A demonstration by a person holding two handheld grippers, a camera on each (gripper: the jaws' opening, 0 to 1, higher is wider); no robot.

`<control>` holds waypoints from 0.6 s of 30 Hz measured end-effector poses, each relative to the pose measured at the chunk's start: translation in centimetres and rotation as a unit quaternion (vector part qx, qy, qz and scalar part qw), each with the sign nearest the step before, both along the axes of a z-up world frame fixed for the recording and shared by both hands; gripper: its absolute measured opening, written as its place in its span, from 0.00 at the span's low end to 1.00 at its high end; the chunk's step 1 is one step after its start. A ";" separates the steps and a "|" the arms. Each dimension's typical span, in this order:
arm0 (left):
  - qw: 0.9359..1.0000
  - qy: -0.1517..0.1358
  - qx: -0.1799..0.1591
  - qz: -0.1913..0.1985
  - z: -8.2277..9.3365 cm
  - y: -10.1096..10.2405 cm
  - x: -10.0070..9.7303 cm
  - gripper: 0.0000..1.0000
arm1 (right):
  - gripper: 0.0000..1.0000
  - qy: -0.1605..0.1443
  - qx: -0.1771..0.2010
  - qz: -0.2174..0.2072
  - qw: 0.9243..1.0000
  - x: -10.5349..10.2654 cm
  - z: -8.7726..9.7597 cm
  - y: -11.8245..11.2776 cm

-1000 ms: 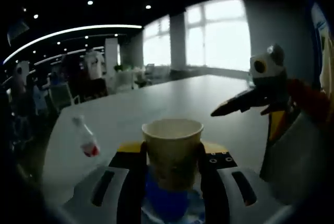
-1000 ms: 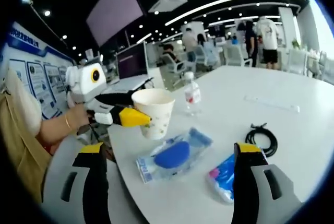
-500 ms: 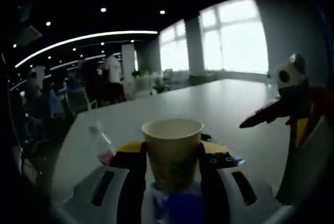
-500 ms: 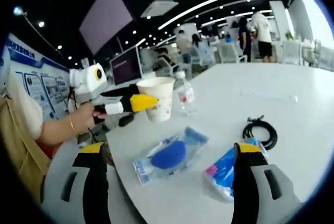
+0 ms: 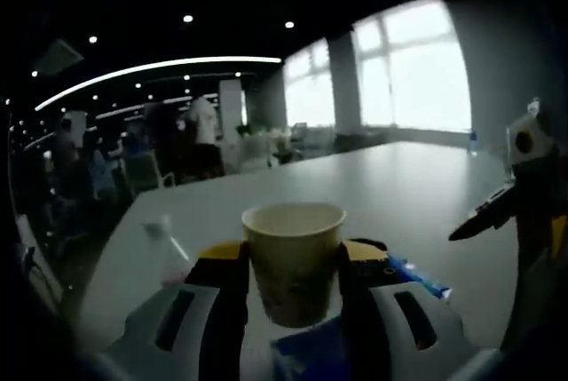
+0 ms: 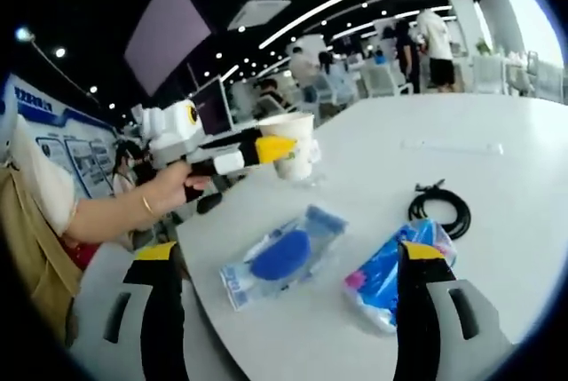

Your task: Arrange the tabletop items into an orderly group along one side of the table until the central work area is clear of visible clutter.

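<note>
Gripping a paper cup (image 5: 294, 261) between its two jaws, the left gripper (image 5: 293, 279) holds it upright above the near part of the white table (image 5: 373, 186); the cup shows faint printed marks, too small to read. In the right gripper view the same cup (image 6: 296, 144) sits in the left gripper (image 6: 266, 148), carried by a person's hand (image 6: 169, 187) over the table's edge. The right gripper (image 6: 288, 261) has its jaws spread wide apart with nothing between them. On the table between those jaws lies a clear packet with a blue pad inside (image 6: 280, 257), and just beside it a blue and pink wrapped pack (image 6: 390, 270), printing unreadable. A coiled black cable (image 6: 439, 210) lies beyond the pack. A plastic bottle (image 5: 167, 252) stands near the cup in the left gripper view, blurred. Wall posters (image 6: 67, 163) carry writing I cannot make out.
</note>
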State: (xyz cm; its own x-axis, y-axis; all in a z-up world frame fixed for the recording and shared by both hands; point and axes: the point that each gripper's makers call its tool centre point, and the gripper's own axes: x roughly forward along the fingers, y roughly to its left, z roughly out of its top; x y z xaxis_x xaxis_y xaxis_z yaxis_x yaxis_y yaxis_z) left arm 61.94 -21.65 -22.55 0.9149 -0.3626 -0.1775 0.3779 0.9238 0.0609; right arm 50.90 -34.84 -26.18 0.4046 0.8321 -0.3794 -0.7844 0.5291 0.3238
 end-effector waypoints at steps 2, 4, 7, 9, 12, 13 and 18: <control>1.000 0.001 -0.003 0.007 -0.5 0.1 0.7 0.38 | 0.99 0.003 -0.003 0.001 1.000 -0.1 -0.3 -0.1; 1.000 0.003 -0.002 0.013 -0.9 0.3 1.3 0.38 | 0.99 0.007 -0.004 0.002 1.000 -0.1 -0.4 -0.1; 1.000 0.005 -0.004 0.020 -1.5 0.7 2.2 0.38 | 0.99 0.010 -0.005 0.001 1.000 -0.1 -0.6 -0.2; 1.000 0.007 -0.013 0.024 -1.8 1.0 2.7 0.38 | 0.99 0.011 -0.007 -0.001 1.000 0.0 -0.8 -0.3; 0.999 0.005 -0.009 0.031 -2.4 1.4 3.7 0.38 | 0.99 0.016 -0.010 -0.007 1.000 0.3 -1.1 -0.7; 0.999 0.007 -0.010 0.032 -2.6 1.5 4.0 0.38 | 0.99 0.018 -0.011 -0.008 1.000 0.3 -1.2 -0.8; 0.999 0.004 -0.010 0.045 -3.7 1.7 5.5 0.38 | 0.99 0.028 -0.014 -0.021 0.999 0.7 -1.8 -1.2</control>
State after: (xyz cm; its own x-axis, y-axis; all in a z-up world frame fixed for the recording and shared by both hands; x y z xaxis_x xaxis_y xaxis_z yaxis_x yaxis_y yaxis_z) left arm 67.47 -19.91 -26.21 0.9427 -0.2821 -0.1781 0.2933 0.9552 0.0397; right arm 51.64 -36.04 -28.03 0.4158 0.8040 -0.4251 -0.7429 0.5699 0.3513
